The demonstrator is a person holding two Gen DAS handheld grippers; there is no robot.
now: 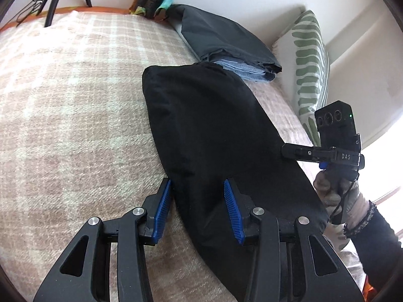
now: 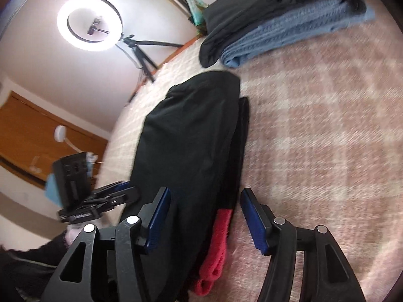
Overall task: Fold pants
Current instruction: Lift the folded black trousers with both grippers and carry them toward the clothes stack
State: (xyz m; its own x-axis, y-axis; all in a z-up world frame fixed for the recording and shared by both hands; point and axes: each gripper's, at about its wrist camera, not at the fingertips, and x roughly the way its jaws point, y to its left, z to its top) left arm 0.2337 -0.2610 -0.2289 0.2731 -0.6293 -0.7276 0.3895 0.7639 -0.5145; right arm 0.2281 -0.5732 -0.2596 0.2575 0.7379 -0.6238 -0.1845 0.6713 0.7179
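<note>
Black pants (image 1: 214, 130) lie folded in a long strip on a pink plaid blanket (image 1: 75, 115). My left gripper (image 1: 199, 201) is open, its blue pads astride the near left edge of the pants. My right gripper (image 2: 205, 216) is open over the other side of the pants (image 2: 186, 151), where a red lining or cuff (image 2: 216, 249) shows at the edge. The right gripper also shows in the left wrist view (image 1: 289, 151), at the pants' right edge. The left gripper shows in the right wrist view (image 2: 121, 193) at the left.
A stack of folded dark and blue garments (image 1: 231, 52) lies beyond the pants, also in the right wrist view (image 2: 284, 22). A green-patterned pillow (image 1: 309, 68) leans on the wall. A ring light on a tripod (image 2: 90, 22) stands past the bed.
</note>
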